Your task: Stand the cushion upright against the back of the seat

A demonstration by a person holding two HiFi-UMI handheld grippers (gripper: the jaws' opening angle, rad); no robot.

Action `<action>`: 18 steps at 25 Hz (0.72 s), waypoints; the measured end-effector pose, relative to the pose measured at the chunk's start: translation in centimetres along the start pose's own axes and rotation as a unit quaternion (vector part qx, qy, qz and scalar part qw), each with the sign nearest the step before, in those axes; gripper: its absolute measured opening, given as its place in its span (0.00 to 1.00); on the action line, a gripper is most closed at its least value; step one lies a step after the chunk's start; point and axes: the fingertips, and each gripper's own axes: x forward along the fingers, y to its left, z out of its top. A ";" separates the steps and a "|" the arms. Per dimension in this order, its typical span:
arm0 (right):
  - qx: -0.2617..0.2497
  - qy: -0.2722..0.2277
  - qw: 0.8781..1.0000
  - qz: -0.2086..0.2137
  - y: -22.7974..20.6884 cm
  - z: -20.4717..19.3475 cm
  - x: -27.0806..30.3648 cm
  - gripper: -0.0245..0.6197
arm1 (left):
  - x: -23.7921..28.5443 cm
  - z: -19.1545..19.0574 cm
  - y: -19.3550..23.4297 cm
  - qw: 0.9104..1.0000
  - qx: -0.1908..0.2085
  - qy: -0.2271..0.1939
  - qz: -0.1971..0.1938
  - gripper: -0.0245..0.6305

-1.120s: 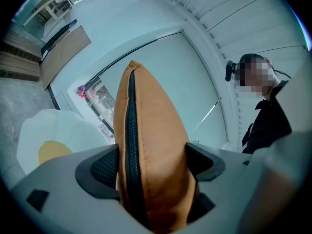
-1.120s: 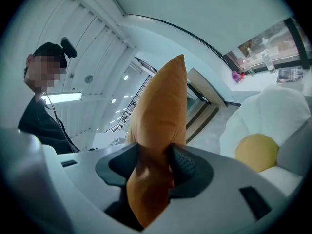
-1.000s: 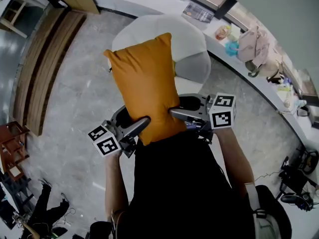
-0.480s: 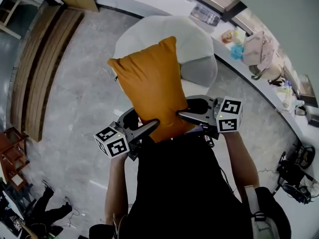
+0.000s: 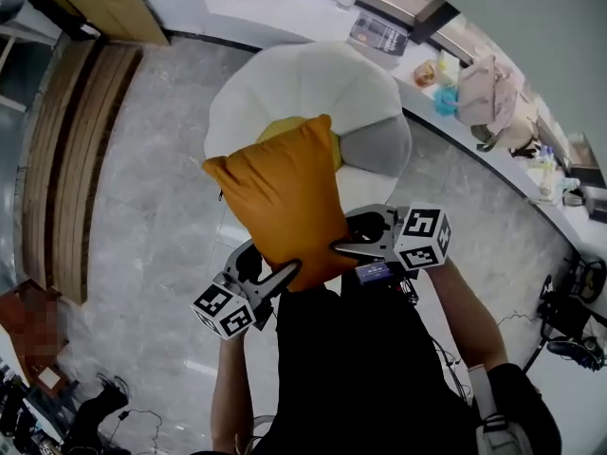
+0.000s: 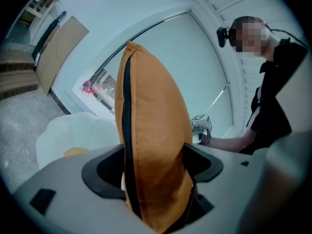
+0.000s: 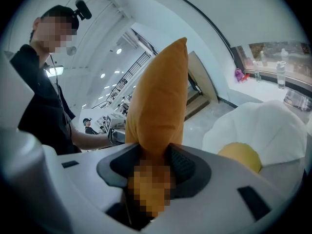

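An orange cushion (image 5: 283,197) hangs upright in the air in front of a white round chair (image 5: 303,79), its top corner over the seat. My left gripper (image 5: 281,279) is shut on the lower left edge, by the zipper (image 6: 127,130). Its jaws have just been closing a little on the fabric. My right gripper (image 5: 345,247) is shut on the lower right corner; its jaws have just been opening slightly with the cushion (image 7: 161,101) still pinched. A small yellow pillow (image 5: 273,127) lies on the seat, half hidden behind the orange one.
A grey part (image 5: 381,146) sits on the chair's right side. A curved white counter (image 5: 474,136) with bags, bottles and papers runs behind. Wooden slats (image 5: 71,159) line the floor at left. Cables and gear (image 5: 569,311) lie at right.
Both grippers and the orange cushion have sunk and moved toward the chair. The yellow pillow on the seat has come into sight above the cushion.
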 end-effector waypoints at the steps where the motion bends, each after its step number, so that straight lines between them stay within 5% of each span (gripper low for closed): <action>1: -0.001 0.009 1.000 0.000 -0.4 -0.3 0.1 0.33 | 0.2 -0.2 0.3 1.000 0.008 0.004 0.000 0.62; 18: 0.008 0.061 0.998 -0.026 -18.6 -7.7 0.7 0.33 | 13.4 -6.8 11.8 0.996 0.064 0.020 0.051 0.62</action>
